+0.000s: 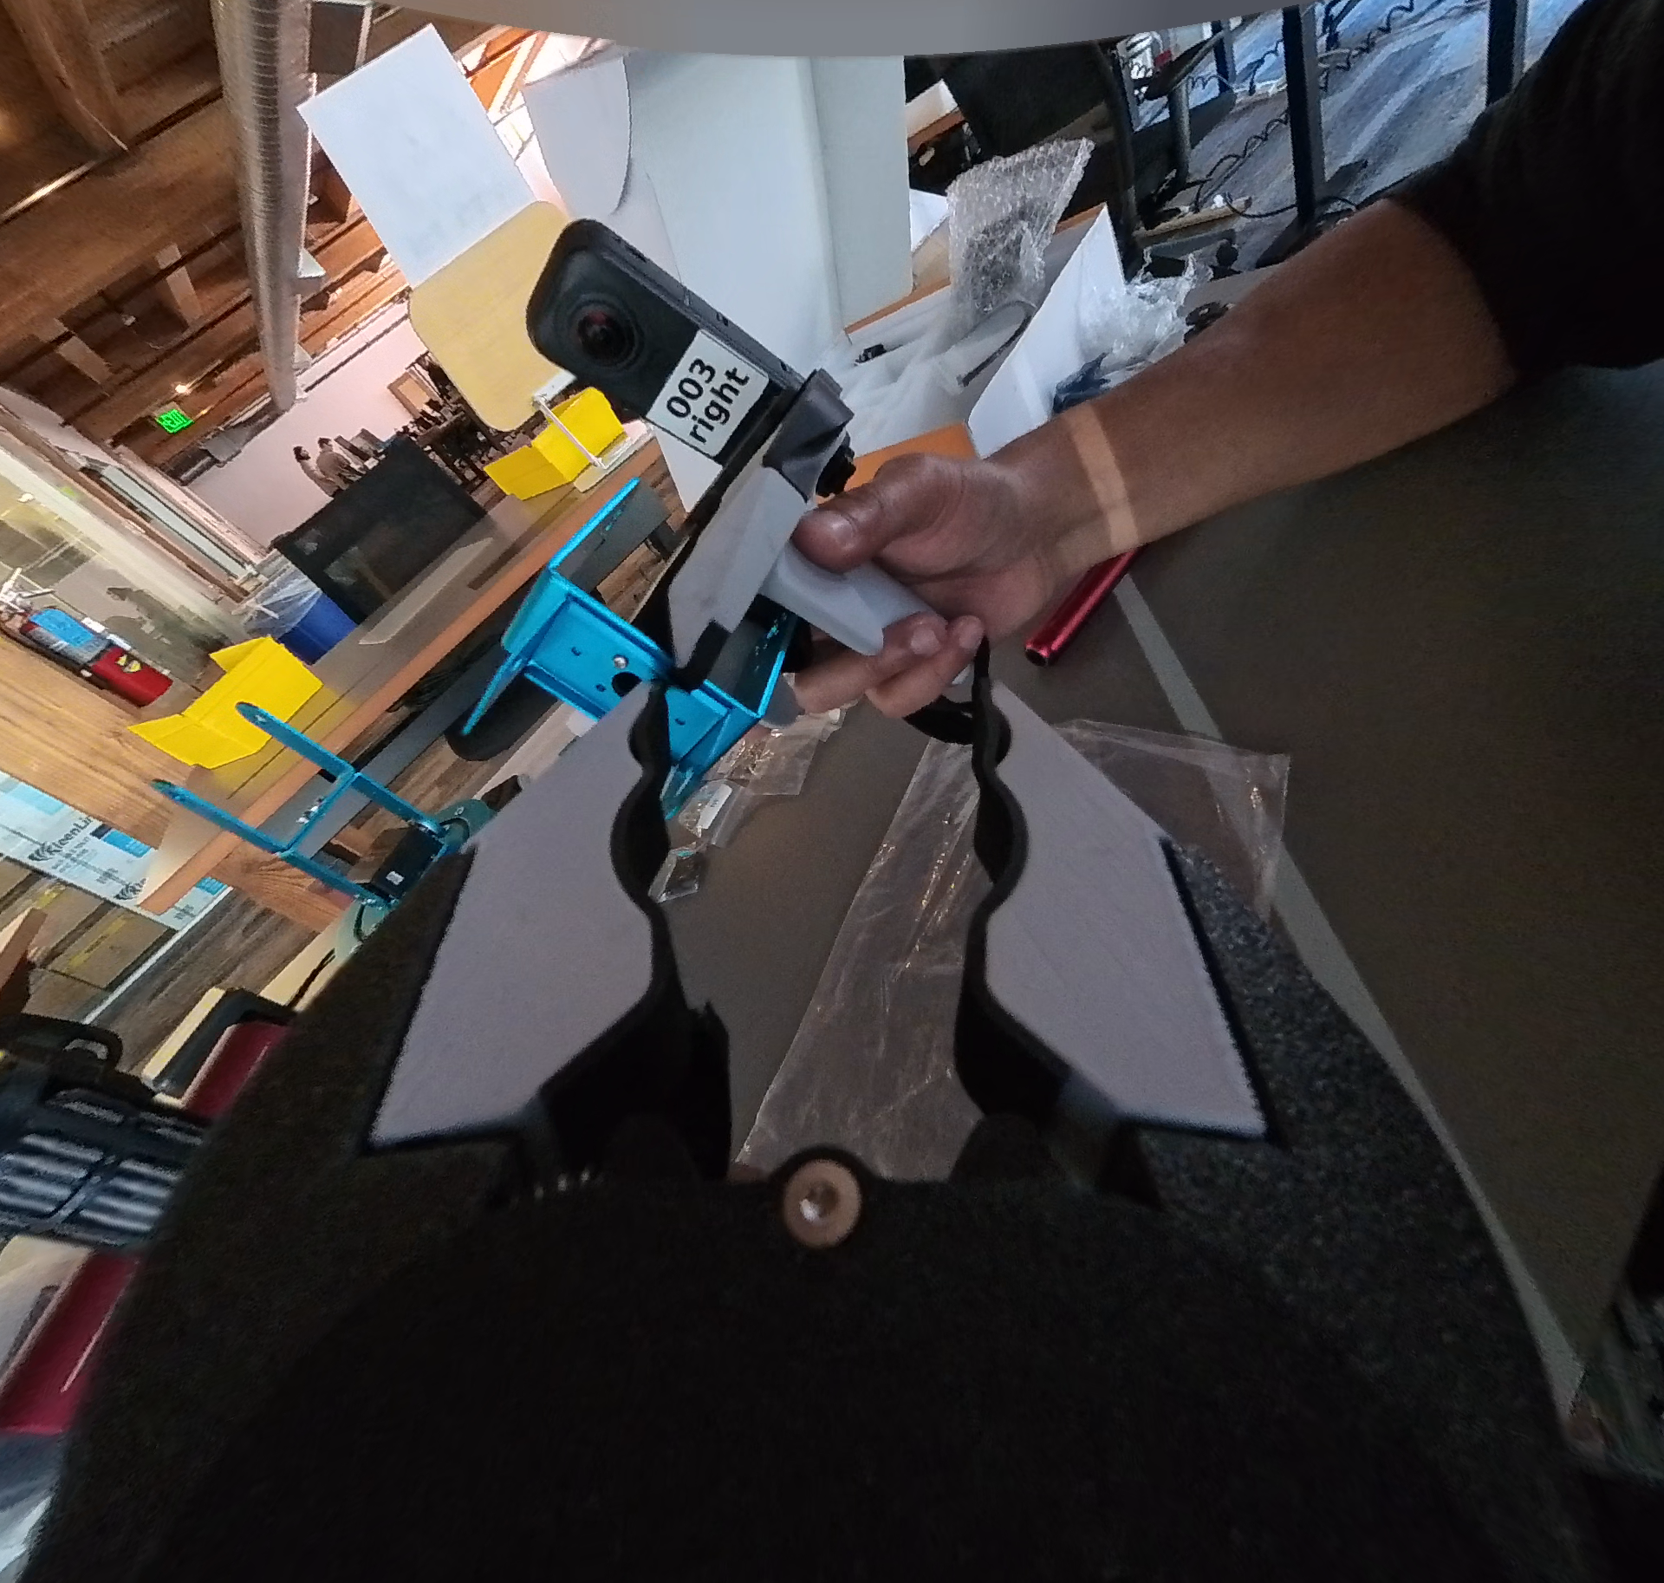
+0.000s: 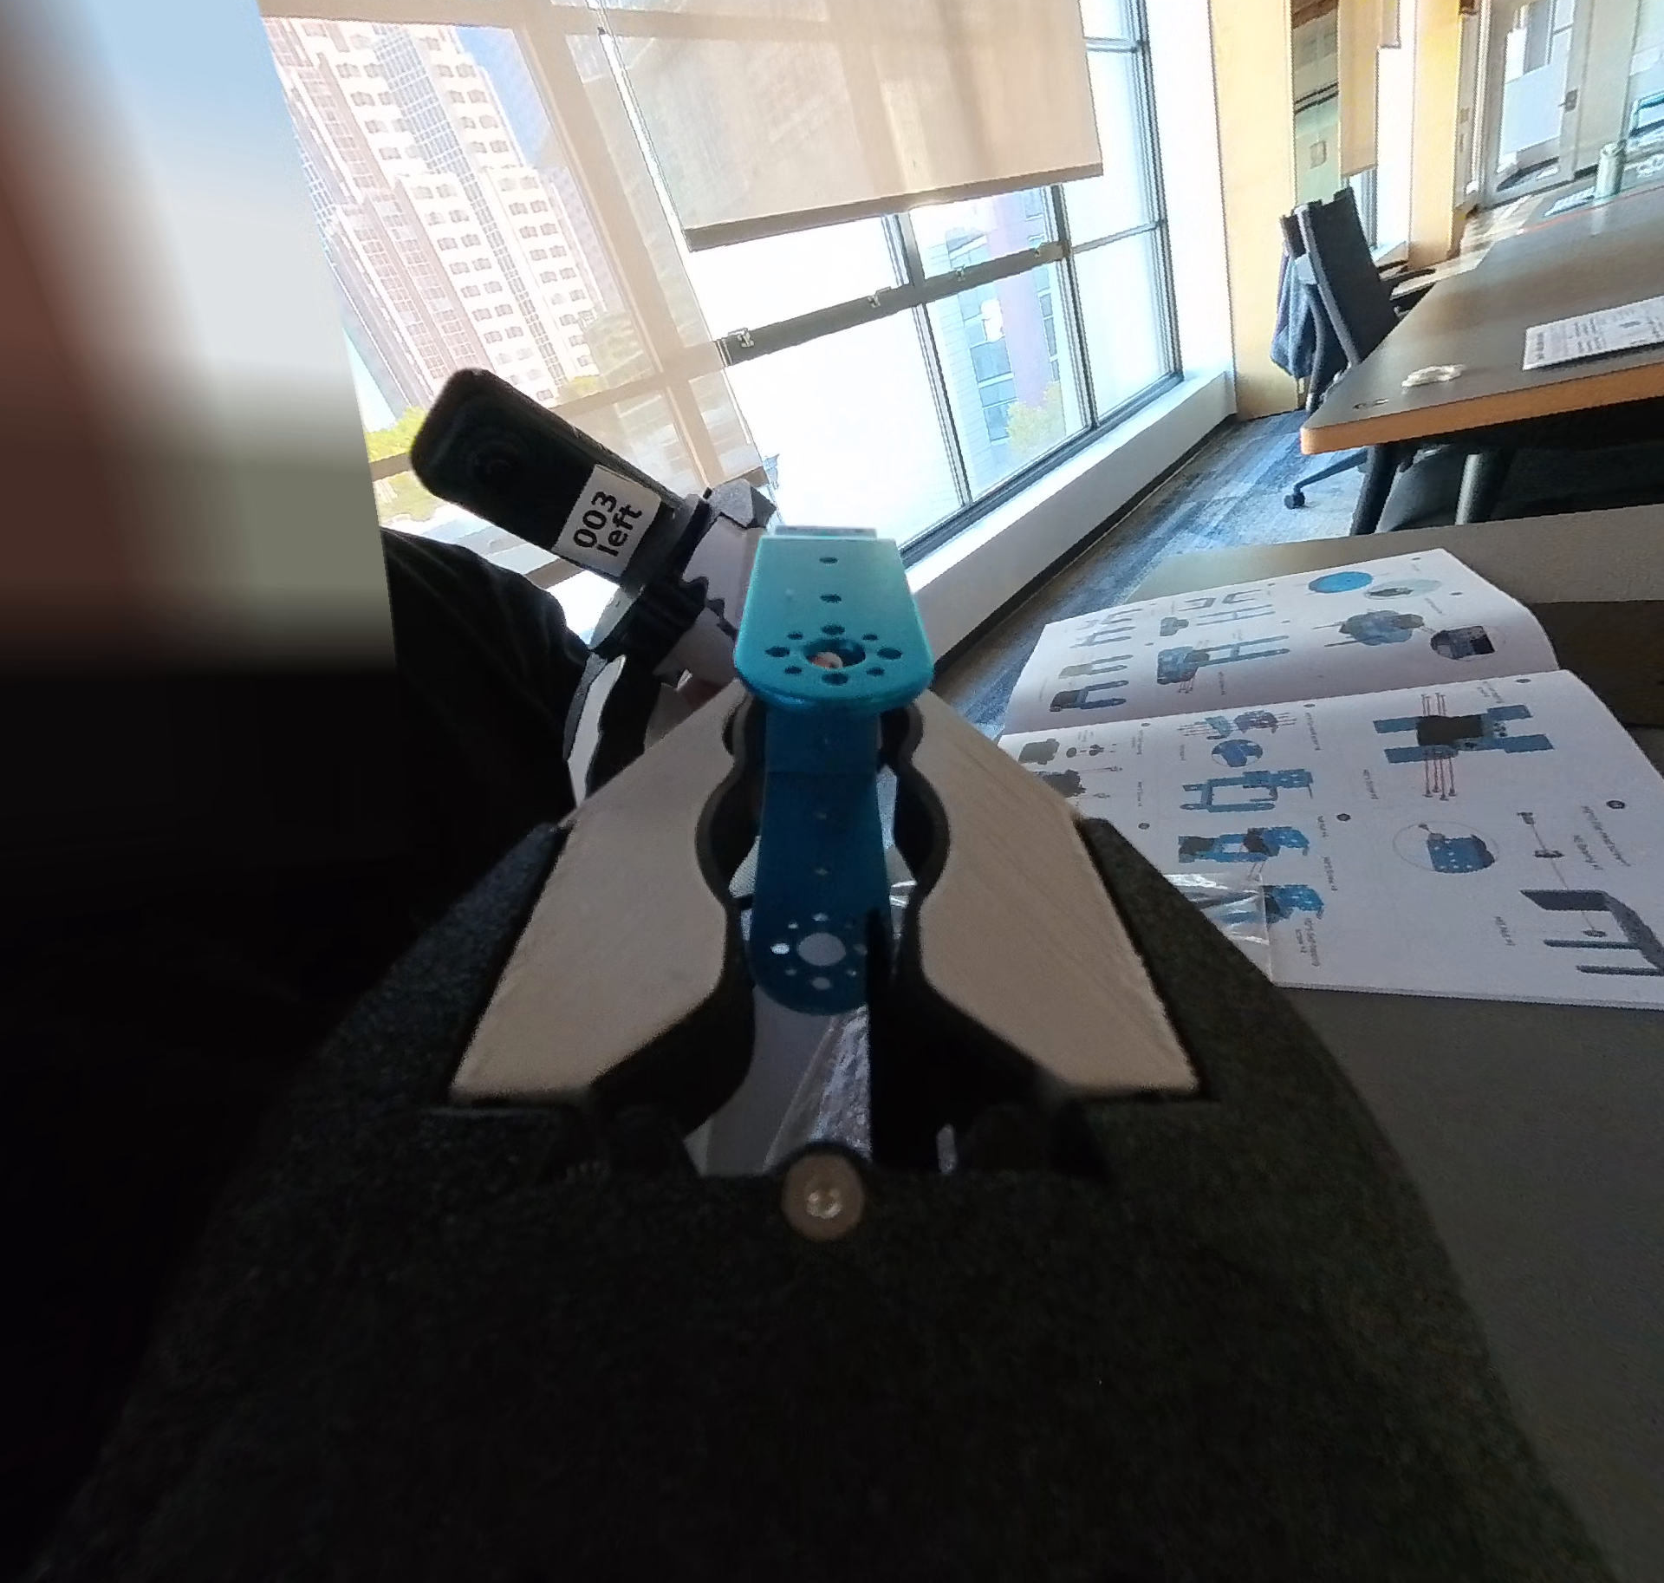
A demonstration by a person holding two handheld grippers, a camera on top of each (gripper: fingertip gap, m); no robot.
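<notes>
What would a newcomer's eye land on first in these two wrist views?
First the bright blue metal bracket, standing upright and clamped between the right tool's fingers, against sunlit windows. In the left wrist view, the left tool is open over a clear plastic bag on the grey table, close to the blue bracket assembly that the other tool grips. An open instruction booklet lies to the right.

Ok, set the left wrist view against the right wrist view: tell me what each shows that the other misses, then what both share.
Only the left wrist view: the left gripper open with nothing between its fingers, the hand on the other gripper's handle, a red tube, a clear plastic bag, yellow bins.

Only the right wrist view: the open instruction booklet, the windows, an office chair.

Both: the blue metal bracket held shut in the right gripper, and the grey table.
</notes>
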